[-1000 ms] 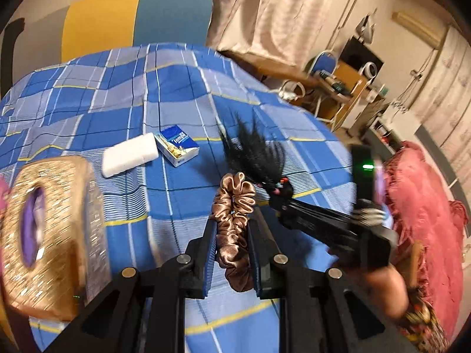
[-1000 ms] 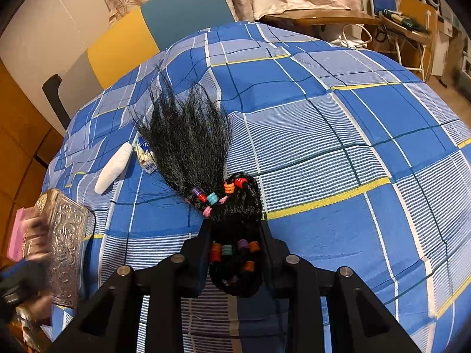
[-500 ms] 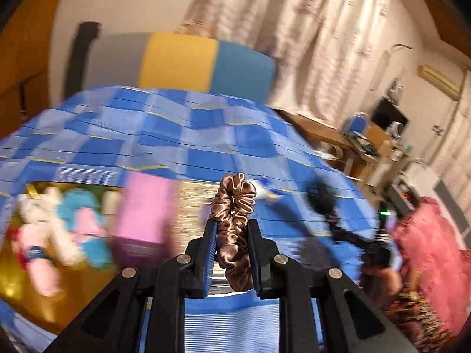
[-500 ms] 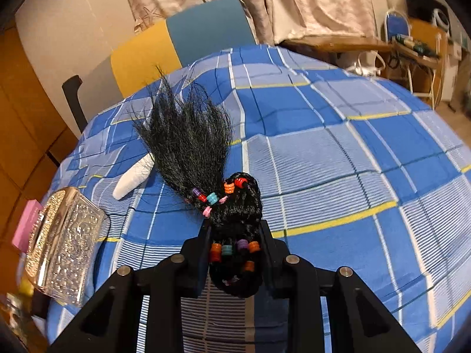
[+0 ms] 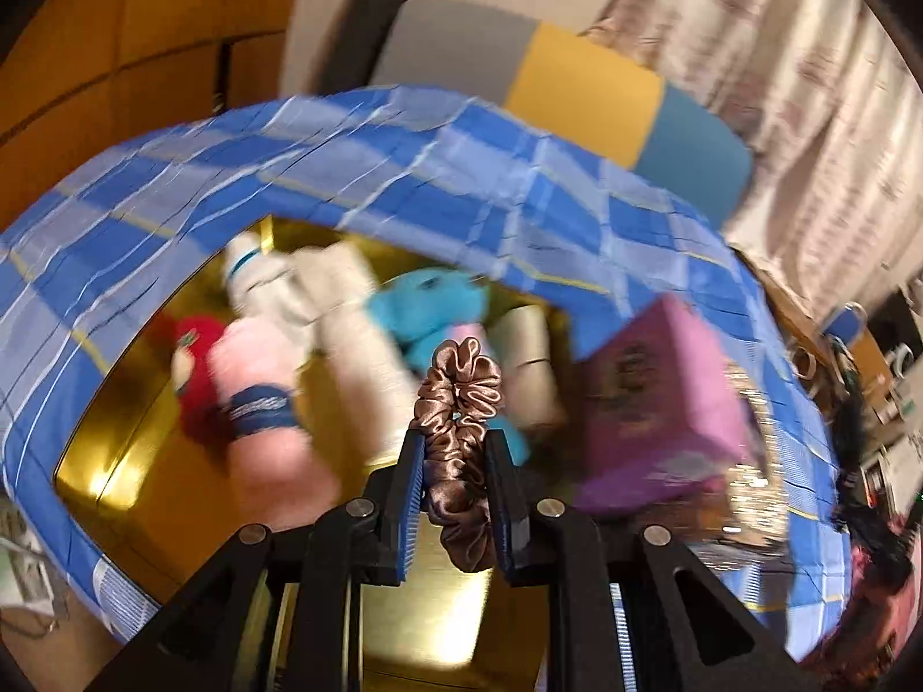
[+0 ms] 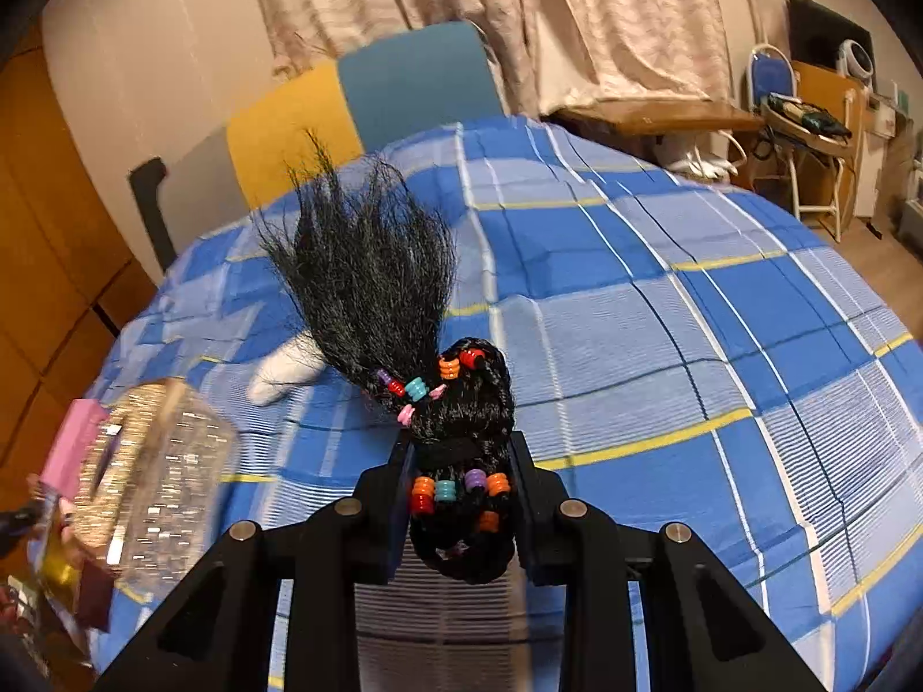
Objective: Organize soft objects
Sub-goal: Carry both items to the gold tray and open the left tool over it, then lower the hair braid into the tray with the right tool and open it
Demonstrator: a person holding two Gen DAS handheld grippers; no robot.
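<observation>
Scrunchie (image 5: 461,438) stayed clamped in left tool (image 5: 456,496), which swung over gold tray (image 5: 104,432); drop comes next. Right tool (image 6: 458,496) held hairpiece (image 6: 404,317).

No legible text — markings on the pink box (image 5: 652,398) blurred beyond reading

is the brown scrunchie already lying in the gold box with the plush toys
No, the brown scrunchie is clamped in the left hand-held gripper, above the gold box where the plush toys lie.
</observation>
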